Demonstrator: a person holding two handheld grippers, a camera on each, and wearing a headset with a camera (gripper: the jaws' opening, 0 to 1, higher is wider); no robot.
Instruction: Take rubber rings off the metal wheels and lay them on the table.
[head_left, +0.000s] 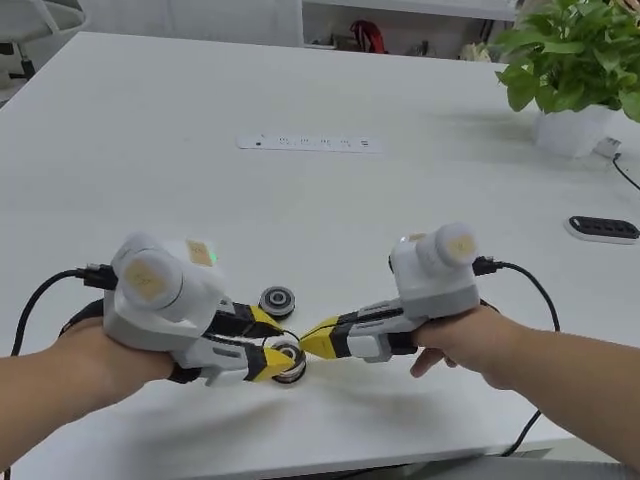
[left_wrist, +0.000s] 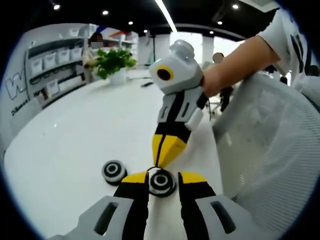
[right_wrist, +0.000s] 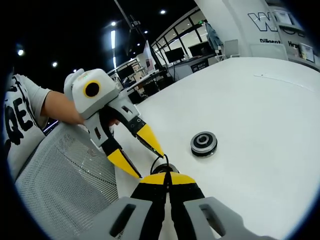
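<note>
Left claw (left_wrist: 163, 176) half-open around wheel (left_wrist: 162, 184); right claw (right_wrist: 168, 176) closed, pinching its ring (right_wrist: 165, 162)

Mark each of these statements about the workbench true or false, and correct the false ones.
1. The left gripper clamps a metal wheel. True.
2. The right gripper has its jaws wide open. False: they are closed, pinching a thin rubber ring.
3. A second wheel lies on the table. True.
4. The potted plant stands at the table's near left corner. False: it stands at the far right.
</note>
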